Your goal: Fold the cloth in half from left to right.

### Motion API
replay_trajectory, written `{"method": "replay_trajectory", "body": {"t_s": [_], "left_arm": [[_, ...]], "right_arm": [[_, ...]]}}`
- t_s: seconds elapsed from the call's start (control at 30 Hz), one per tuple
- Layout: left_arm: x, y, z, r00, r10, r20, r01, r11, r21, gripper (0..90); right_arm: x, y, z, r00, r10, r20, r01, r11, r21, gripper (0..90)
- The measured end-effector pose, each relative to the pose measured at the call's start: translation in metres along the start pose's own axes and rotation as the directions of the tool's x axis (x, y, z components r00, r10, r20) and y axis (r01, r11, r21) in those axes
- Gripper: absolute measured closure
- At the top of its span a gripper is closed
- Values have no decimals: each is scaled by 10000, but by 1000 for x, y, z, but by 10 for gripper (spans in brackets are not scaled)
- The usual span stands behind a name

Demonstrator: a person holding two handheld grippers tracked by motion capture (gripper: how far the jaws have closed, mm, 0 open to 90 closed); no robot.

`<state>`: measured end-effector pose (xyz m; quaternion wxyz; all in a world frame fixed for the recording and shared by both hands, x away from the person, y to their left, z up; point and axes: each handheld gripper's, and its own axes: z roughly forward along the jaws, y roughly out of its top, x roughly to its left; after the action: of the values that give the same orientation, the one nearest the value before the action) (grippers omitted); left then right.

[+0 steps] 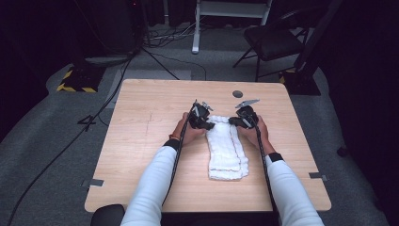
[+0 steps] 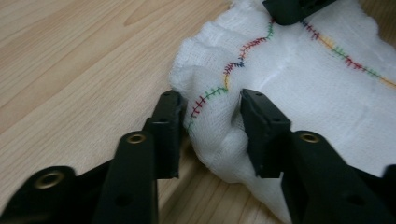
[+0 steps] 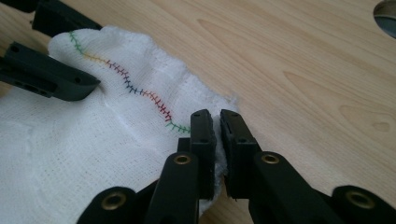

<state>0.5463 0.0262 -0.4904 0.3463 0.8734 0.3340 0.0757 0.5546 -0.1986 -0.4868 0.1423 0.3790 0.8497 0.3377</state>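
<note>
Wood-grain table [image 1: 141, 141] carries a folded white cloth [image 1: 228, 153] near its middle, running from the person's side toward the far edge, where a small grey disc [image 1: 237, 93] sits beyond it. Grey carpet, cables and a black chair [image 1: 273, 40] lie past that edge. Bare tabletop flanks the cloth on both sides. The left gripper [image 2: 210, 119] pinches a bunched far corner of the cloth; the right gripper [image 3: 217, 128] is clamped tight on the other far corner.

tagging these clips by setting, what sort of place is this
Probably a recording studio or lab, not a home: a lone wooden table on grey carpet, black curtains around it, loose cables across the floor, and a folding chair behind.
</note>
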Motion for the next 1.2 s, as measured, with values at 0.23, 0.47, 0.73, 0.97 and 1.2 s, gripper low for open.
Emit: {"method": "replay_trajectory", "body": {"t_s": [0.23,0.47,0.73,0.97,1.2], "left_arm": [[6,5,1,10000,56,-65,-58,9993,-380,723],[5,20,-12,9992,219,-349,-254,9943,-1040,725],[2,30,-29,9953,502,-824,-616,9879,-1420,725],[2,36,-39,9930,392,-1118,-592,9816,-1816,733],[1,35,-49,9949,382,-938,-561,9789,-1965,727]], "right_arm": [[-2,4,-7,9993,-30,375,48,9989,-477,852],[-1,16,-28,9968,-191,772,295,9902,-1366,855],[4,31,-50,9953,-513,823,671,9770,-2024,856],[6,39,-58,9942,-656,849,828,9723,-2186,857],[9,43,-66,9940,-735,814,907,9679,-2342,857]]}}
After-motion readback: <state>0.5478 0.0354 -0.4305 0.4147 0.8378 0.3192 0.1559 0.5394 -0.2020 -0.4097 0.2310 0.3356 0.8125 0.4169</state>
